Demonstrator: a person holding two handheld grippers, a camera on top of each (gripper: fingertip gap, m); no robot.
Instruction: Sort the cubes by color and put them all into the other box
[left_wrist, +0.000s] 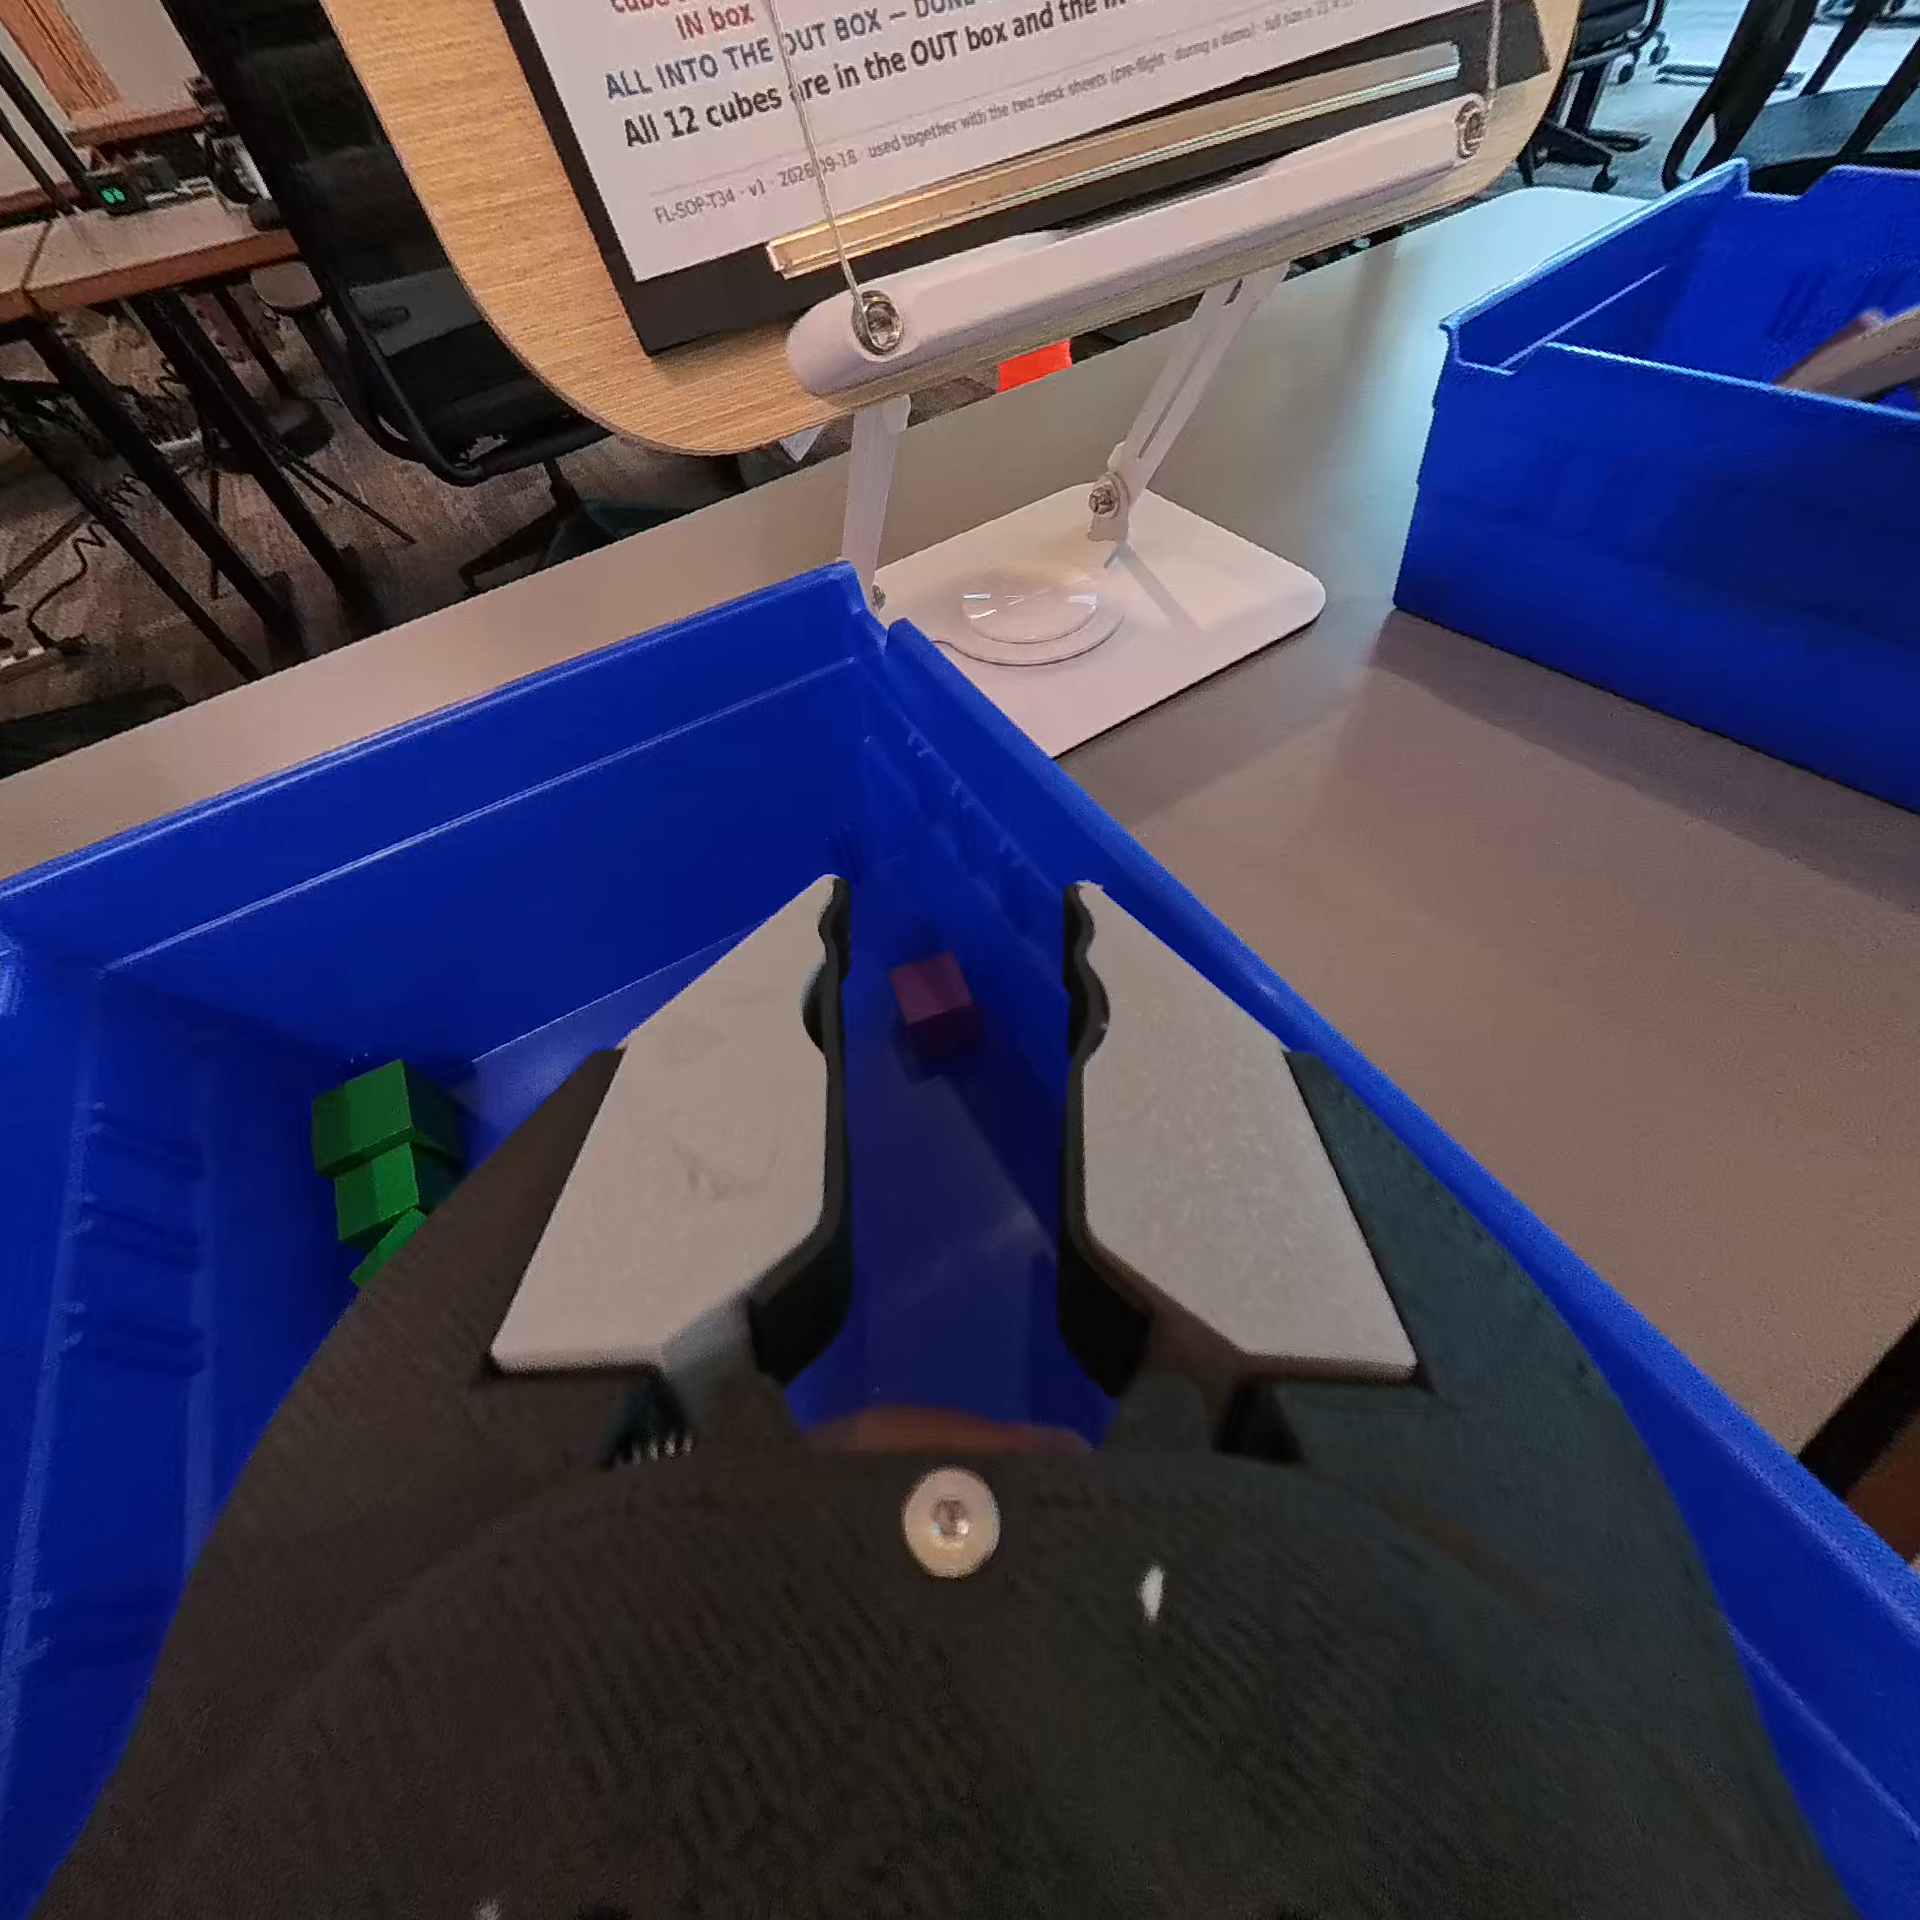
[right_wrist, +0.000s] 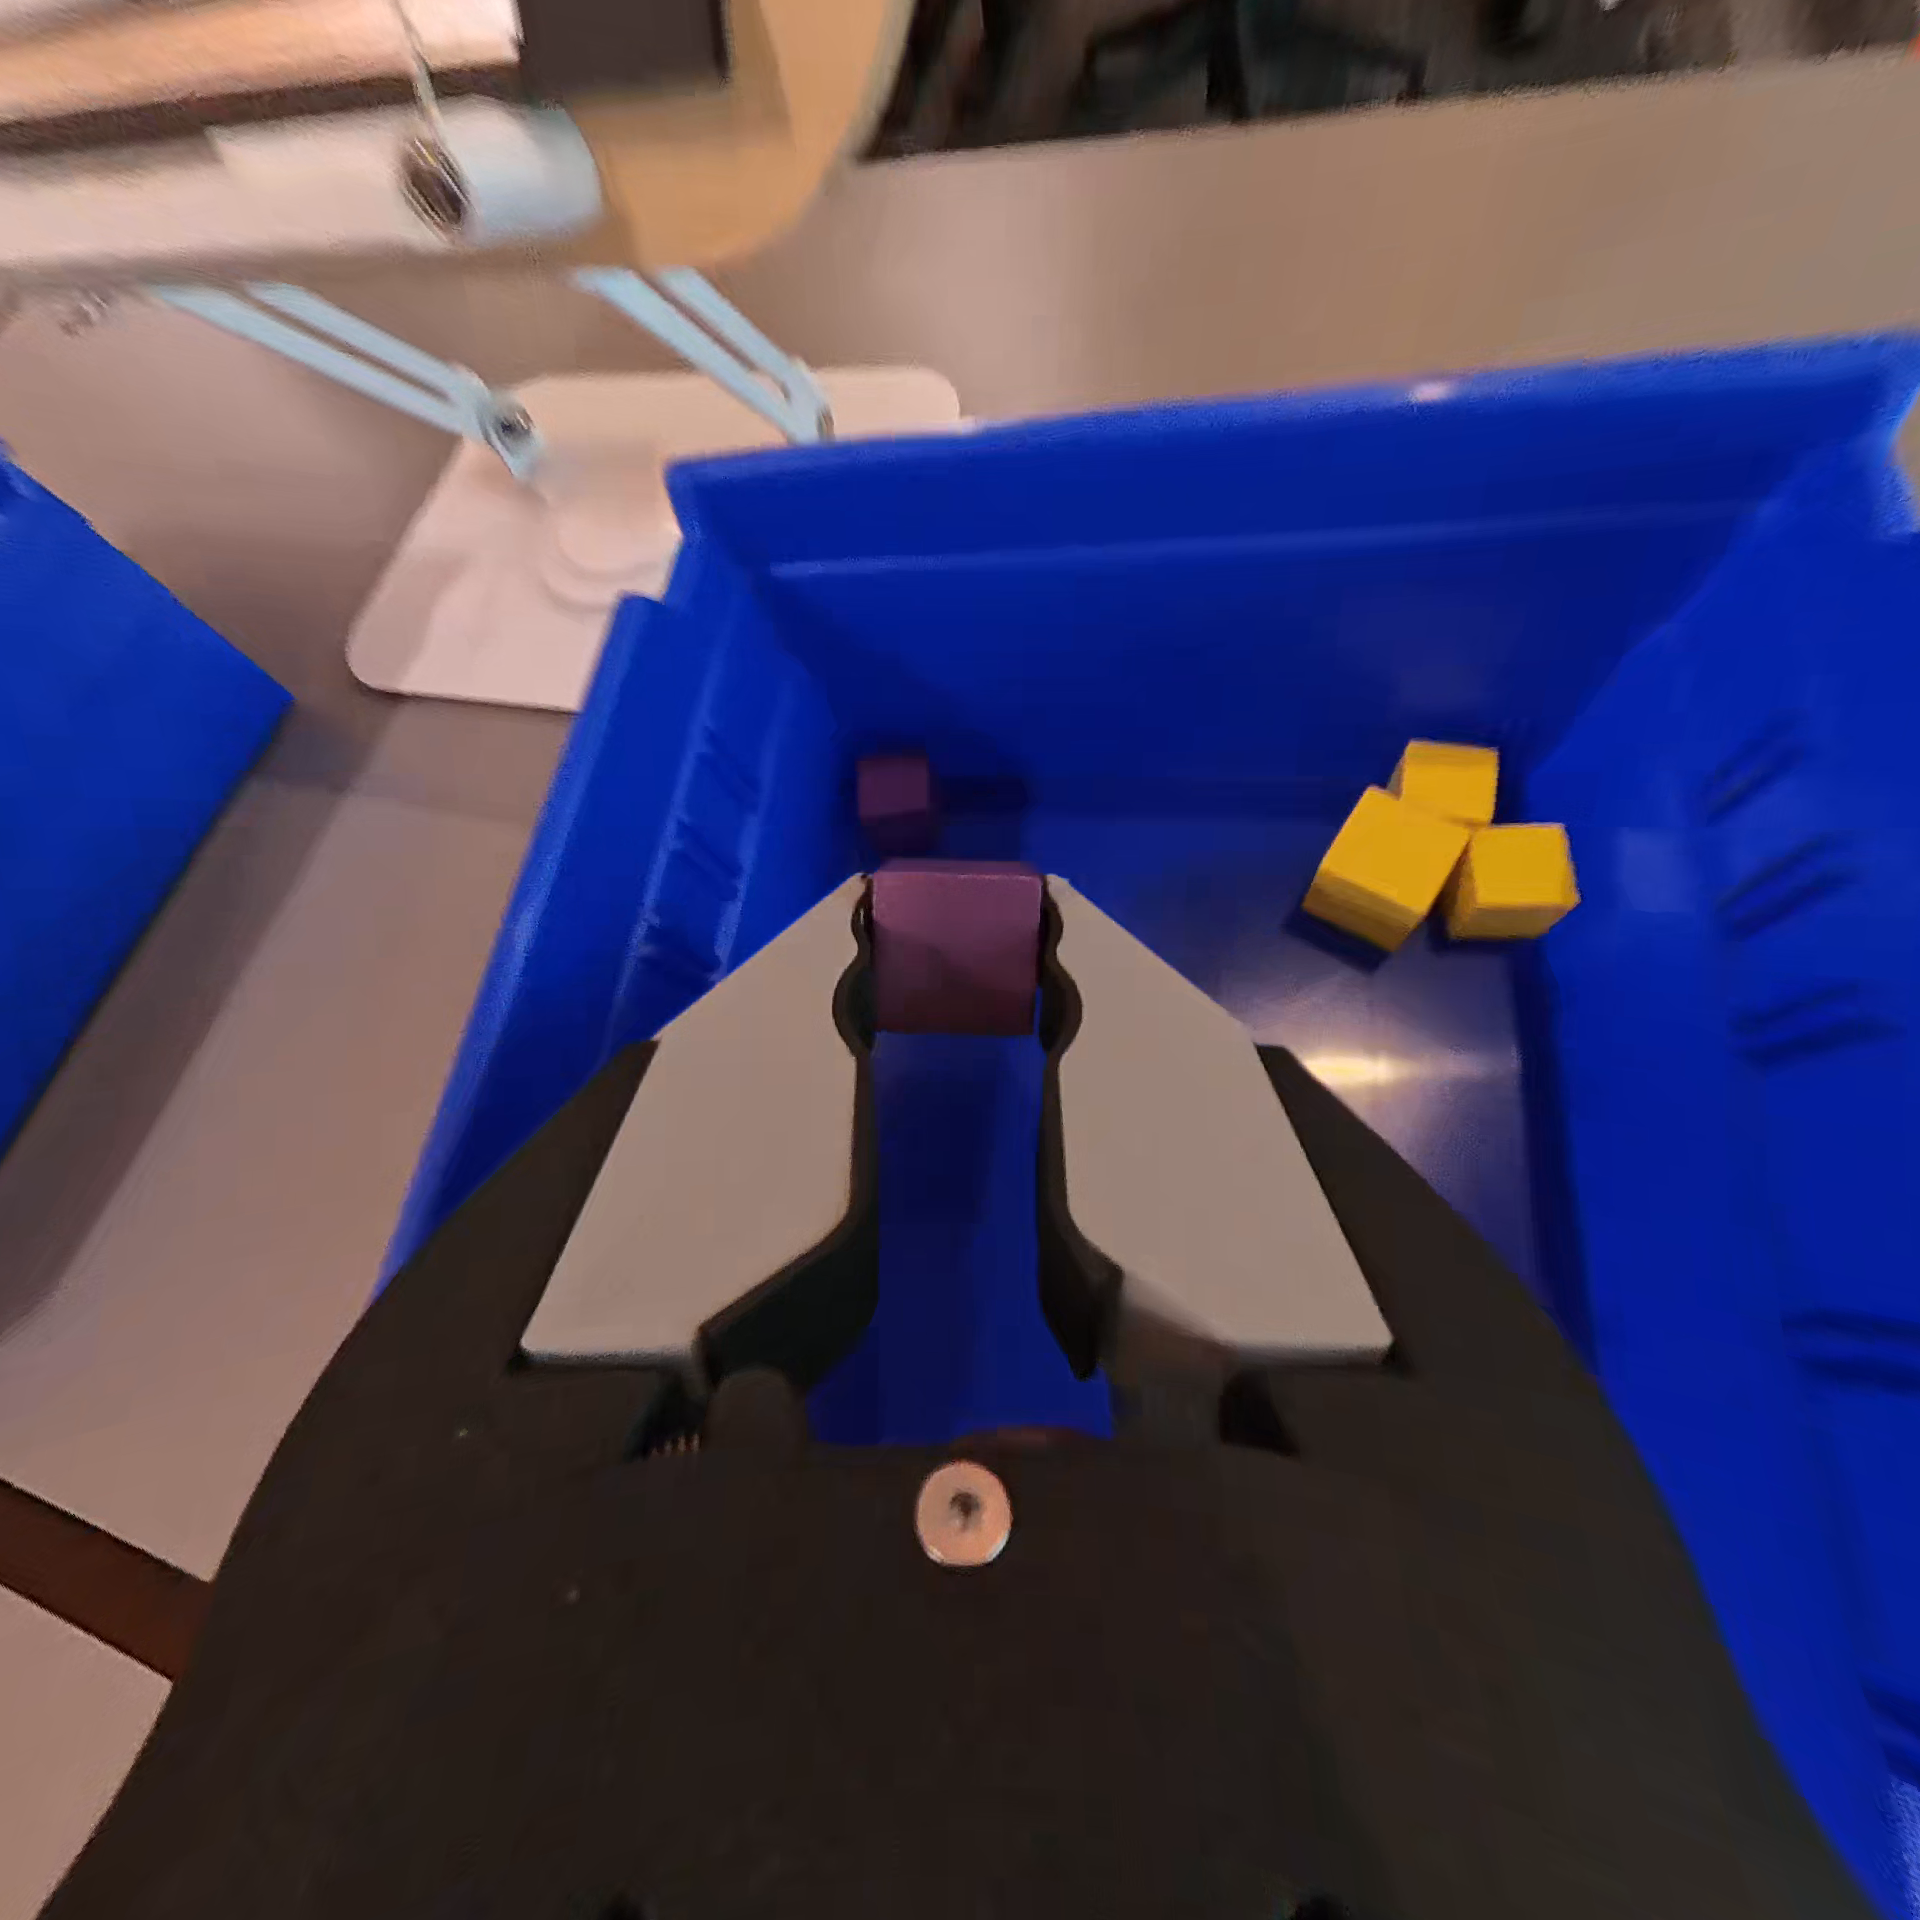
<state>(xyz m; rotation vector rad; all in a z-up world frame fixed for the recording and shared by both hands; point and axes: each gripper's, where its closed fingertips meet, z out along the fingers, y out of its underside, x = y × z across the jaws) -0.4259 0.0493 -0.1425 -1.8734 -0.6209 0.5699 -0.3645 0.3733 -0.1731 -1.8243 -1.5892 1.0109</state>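
Right tool (right_wrist: 956, 951): clamped on 1 purple cube (right_wrist: 956, 940), held above right blue bin (right_wrist: 1247, 488), near a second purple cube (right_wrist: 894, 795), apart from 3 yellow cubes (right_wrist: 1439, 842); colour grouping likely. Left tool (left_wrist: 951, 935): parted, empty, over left blue bin (left_wrist: 468, 821); green cubes (left_wrist: 379, 1148) at left, 1 purple cube (left_wrist: 932, 1003) ahead.

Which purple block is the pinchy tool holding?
The bigger-looking purple block, squeezed between the right tool's tips above the blue box. The other purple block sits loose on the box floor in the far left corner.
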